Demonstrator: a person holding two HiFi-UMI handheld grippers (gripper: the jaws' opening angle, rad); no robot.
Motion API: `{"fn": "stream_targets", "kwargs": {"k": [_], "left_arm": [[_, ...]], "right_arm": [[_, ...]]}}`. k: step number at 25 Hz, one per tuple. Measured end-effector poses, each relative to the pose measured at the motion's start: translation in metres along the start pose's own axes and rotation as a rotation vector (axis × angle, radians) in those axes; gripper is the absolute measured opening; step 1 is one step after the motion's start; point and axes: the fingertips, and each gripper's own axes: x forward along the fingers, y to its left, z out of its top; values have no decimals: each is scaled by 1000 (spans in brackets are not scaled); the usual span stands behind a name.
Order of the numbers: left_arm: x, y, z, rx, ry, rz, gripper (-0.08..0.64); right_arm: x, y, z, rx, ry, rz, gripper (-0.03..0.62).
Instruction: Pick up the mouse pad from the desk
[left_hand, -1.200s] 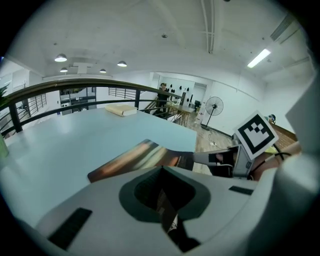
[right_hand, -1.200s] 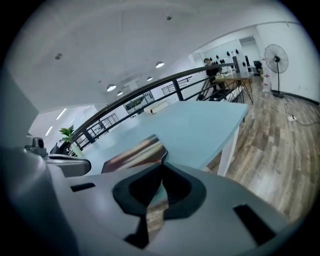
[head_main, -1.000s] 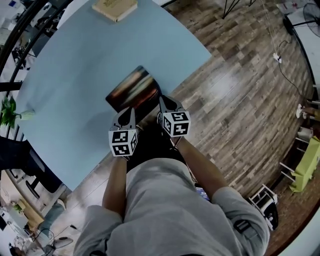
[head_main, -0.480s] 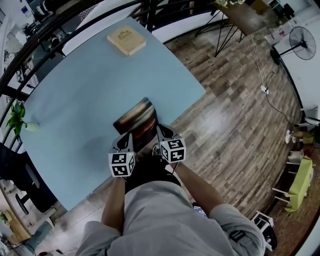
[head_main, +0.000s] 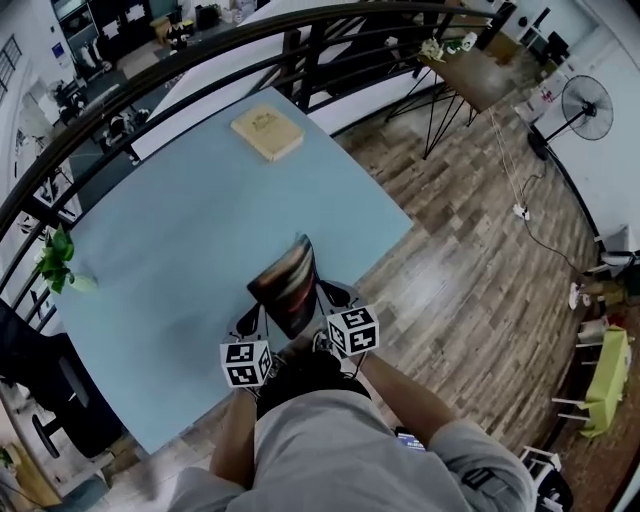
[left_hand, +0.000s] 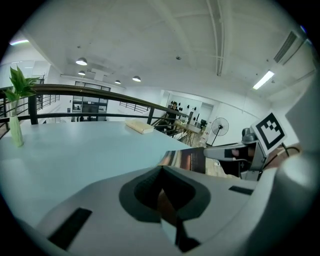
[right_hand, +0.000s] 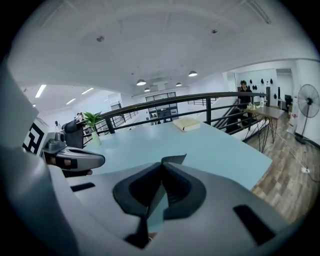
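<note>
Wood-plank flooring (head_main: 480, 270) is seen all around a big light-blue desk (head_main: 180, 230), with a curved black metal railing (head_main: 200, 50) running behind it. So, a dark rectangular mouse pad with a streaky orange-brown print (head_main: 290, 285) is held up over the near edge of the desk, tilted pretty steeply on end. It's gripped from both sides.

The left gripper (head_main: 255, 314) is clamped on the pad's lower left part, and in the left gripper view its jaws are seen pressed together on the thin sheet. The right gripper (head_main: 323, 293) is clamped on the right edge, jaws squeezed nearly flat on it, with a corner of the pad poking out past the tips in the right gripper view. Whether the pad's far edge touches the desk can't really be told.

Well apart from all that, a flat tan book (head_main: 267, 132) is parked near the far corner of the desk, and a green plant in a clear vase (head_main: 58, 262) is set at the left edge. A standing fan (head_main: 588, 108) is spotted off on the right.
</note>
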Motion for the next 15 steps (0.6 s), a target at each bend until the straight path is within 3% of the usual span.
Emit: {"fn": "stream_targets", "kwargs": {"k": [15], "left_arm": [[-24,25,30,-15,-88,34,12]], "right_arm": [[11,45,45,-81,-55,87,15]]}}
